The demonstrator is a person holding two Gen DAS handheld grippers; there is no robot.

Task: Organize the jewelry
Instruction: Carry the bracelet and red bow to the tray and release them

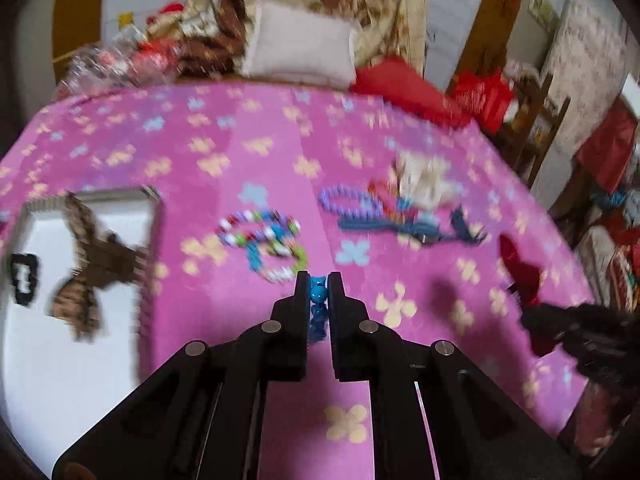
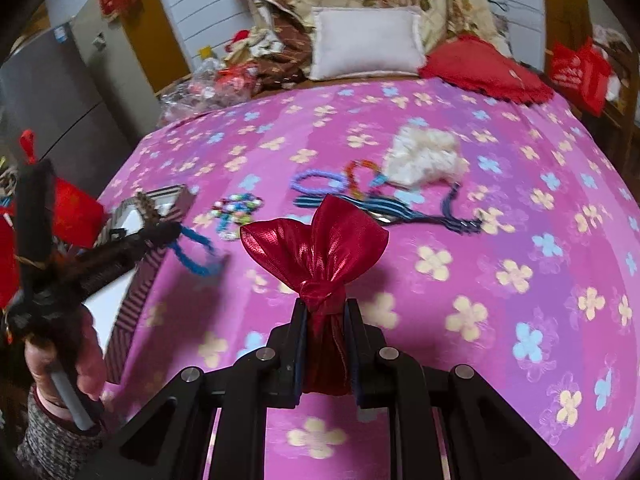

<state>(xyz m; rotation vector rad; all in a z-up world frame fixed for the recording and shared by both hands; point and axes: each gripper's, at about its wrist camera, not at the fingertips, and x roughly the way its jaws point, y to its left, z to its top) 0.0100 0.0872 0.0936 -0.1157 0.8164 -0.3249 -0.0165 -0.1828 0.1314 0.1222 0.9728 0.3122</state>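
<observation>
Pink cloth printed with cream and blue flowers (image 2: pixel 500 264) covers the surface that fills both views; whether a bed or a table lies beneath it I cannot tell.

At the lower centre of the left wrist view, the left gripper (image 1: pixel 319 286) has its jaws drawn close and pinches a blue beaded strand (image 1: pixel 318 308), which hangs down between them. The right wrist view shows the same strand (image 2: pixel 196 250) dangling in a loop at the left of the frame, above the cloth.

At the lower centre of the right wrist view, the right gripper (image 2: pixel 326 312) is pressed onto the tied neck of a shiny red pouch (image 2: pixel 320 248), whose open mouth fans out above the jaws.

More jewelry lies on the cloth in the middle of the frames: a multicoloured bead bracelet (image 1: pixel 264 240), a lilac bead ring (image 1: pixel 348 204) and a dark blue striped cord (image 1: pixel 412 228), with a fluffy white piece (image 2: pixel 424 156) just behind them.

A striped box with a white inside (image 1: pixel 92 320) sits at the left of the left wrist view, holding a brown patterned bow (image 1: pixel 88 264) and a small black clip (image 1: pixel 24 278).

A white pillow (image 2: pixel 366 42) and a red cushion (image 2: pixel 484 68) lie at the top of the right wrist view.
</observation>
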